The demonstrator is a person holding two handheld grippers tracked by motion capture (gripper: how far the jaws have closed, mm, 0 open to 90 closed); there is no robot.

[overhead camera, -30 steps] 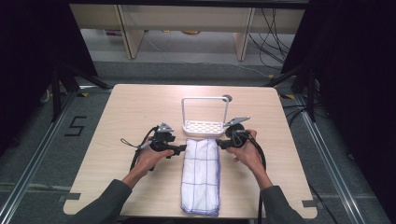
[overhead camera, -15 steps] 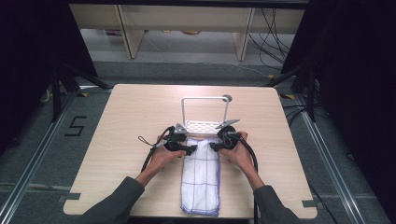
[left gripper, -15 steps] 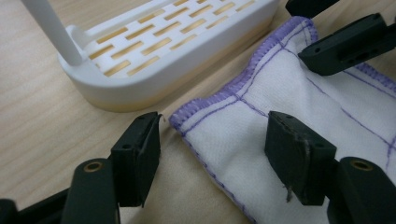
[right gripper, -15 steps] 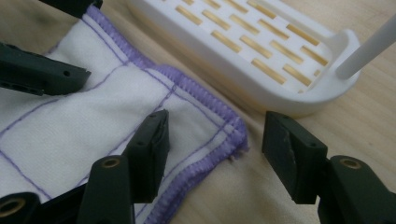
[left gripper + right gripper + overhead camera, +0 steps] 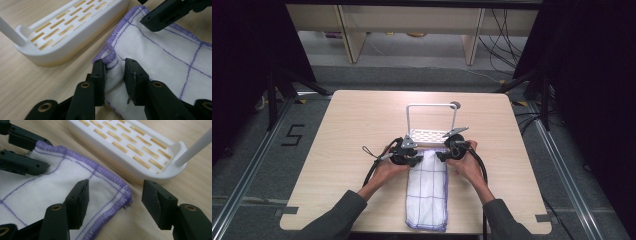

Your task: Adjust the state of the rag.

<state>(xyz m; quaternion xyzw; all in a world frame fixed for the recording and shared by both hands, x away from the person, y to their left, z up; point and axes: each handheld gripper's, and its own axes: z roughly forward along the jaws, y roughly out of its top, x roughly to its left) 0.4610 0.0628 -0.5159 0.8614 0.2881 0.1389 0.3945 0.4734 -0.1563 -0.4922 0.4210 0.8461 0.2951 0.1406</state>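
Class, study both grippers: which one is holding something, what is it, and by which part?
The left gripper, its jaws just closing, pinches the cloth by its far corner. The right gripper stands open around the other far corner, holding nothing.

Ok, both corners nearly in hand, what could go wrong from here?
The left hand-held gripper, whose jaws have just been closing, pinches only a bunched corner of the cloth; it could slip out on lifting. The right hand-held gripper stands open around its corner, near the white rack, and might bump it.

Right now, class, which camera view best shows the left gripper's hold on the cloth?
The left gripper view: the left gripper pinches the cloth corner, bunched between its jaws. The high view shows that grip small; the right gripper view shows its jaws at the far corner.
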